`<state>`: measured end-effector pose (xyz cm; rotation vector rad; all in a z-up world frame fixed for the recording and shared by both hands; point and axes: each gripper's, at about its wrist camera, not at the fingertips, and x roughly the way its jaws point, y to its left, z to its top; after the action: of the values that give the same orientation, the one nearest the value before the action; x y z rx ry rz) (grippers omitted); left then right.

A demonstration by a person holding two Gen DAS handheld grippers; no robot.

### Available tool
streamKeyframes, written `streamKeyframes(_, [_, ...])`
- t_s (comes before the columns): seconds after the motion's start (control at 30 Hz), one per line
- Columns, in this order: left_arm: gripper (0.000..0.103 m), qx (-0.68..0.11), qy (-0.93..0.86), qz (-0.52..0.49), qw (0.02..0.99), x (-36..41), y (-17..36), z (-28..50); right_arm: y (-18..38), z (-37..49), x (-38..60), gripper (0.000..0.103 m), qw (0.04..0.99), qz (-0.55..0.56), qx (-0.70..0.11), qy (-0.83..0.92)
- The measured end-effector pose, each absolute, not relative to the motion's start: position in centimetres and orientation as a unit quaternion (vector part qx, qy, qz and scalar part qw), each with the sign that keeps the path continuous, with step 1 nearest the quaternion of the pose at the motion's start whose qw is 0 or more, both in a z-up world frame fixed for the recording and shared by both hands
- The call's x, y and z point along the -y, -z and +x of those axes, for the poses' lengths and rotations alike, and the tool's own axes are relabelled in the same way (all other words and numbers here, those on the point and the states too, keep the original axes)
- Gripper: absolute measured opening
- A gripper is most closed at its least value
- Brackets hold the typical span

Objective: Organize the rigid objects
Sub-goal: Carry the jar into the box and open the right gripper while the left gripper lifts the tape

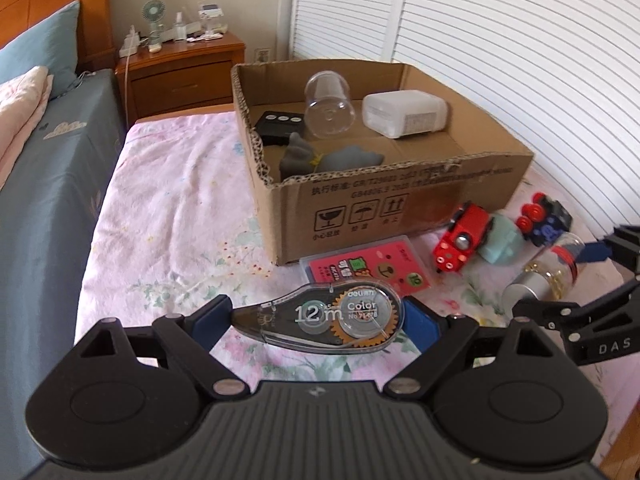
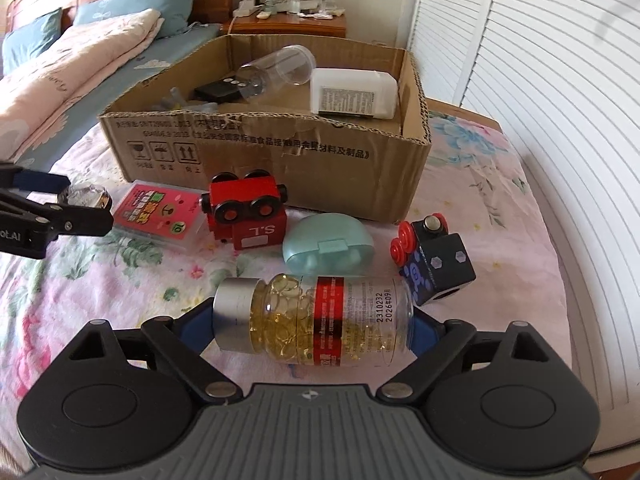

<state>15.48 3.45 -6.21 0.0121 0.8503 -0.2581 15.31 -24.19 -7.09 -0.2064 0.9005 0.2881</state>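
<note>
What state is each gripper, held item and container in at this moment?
left gripper: shut on correction tape
right gripper: shut on capsule bottle, capped, lying sideways
cardboard box: open, partly filled
clear jar: on its side
teal case: closed

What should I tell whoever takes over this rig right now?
Left claw: shut on the clear teardrop correction tape dispenser.
Right claw: shut on the clear capsule bottle with silver cap.
Done: clear plastic jar, white plastic container and black remote lie in the cardboard box.
Left: red toy train, teal oval case, black toy block, pink card case, all on the bed.
</note>
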Motion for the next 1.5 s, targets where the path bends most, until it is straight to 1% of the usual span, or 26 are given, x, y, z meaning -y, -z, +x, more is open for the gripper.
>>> streamKeyframes(0.13, [0.089, -0.411, 0.138, 0.016, 0.901, -3.5, 5.2, 14.7, 6.3, 14.9, 24.3, 0.095, 0.880, -0.103, -0.436, -0.157])
streamKeyframes(0.3, [0.089, -0.403, 0.153, 0.024, 0.902, -3.5, 3.7, 13.9, 3.9, 14.9, 24.8, 0.095, 0.882, -0.099, -0.426, -0.176])
streamKeyframes(0.57, [0.089, -0.377, 0.167, 0.035, 0.910, -3.3, 1.3, 13.2, -1.6, 17.0, 24.6, 0.095, 0.904, -0.108, -0.370, -0.184])
streamKeyframes(0.7, [0.089, -0.366, 0.169, 0.037, 0.914, -3.4, 0.6, 13.1, -3.2, 19.4, 24.2, 0.095, 0.910, -0.108, -0.354, -0.186])
streamKeyframes(0.9, [0.089, -0.357, 0.166, 0.035, 0.919, -3.6, 0.1, 13.6, -3.6, 23.8, 23.2, 0.095, 0.913, -0.094, -0.356, -0.178])
streamKeyframes(1.07, [0.089, -0.352, 0.165, 0.038, 0.921, -3.7, -0.1, 13.8, -2.8, 26.3, 22.3, 0.096, 0.911, -0.093, -0.364, -0.170])
streamKeyframes(1.1, [0.089, -0.351, 0.164, 0.038, 0.921, -3.7, -0.1, 13.9, -2.7, 26.4, 22.2, 0.096, 0.910, -0.091, -0.365, -0.172])
streamKeyframes(1.13, [0.089, -0.351, 0.164, 0.038, 0.921, -3.8, -0.2, 14.0, -2.6, 26.4, 22.3, 0.101, 0.911, -0.089, -0.363, -0.174])
streamKeyframes(1.17, [0.089, -0.351, 0.164, 0.038, 0.921, -3.8, -0.2, 14.0, -2.6, 26.2, 22.4, 0.103, 0.913, -0.085, -0.359, -0.173])
streamKeyframes(1.5, [0.089, -0.350, 0.164, 0.048, 0.921, -3.1, -0.5, 14.7, -2.2, 22.7, 23.2, 0.103, 0.910, -0.088, -0.365, -0.173])
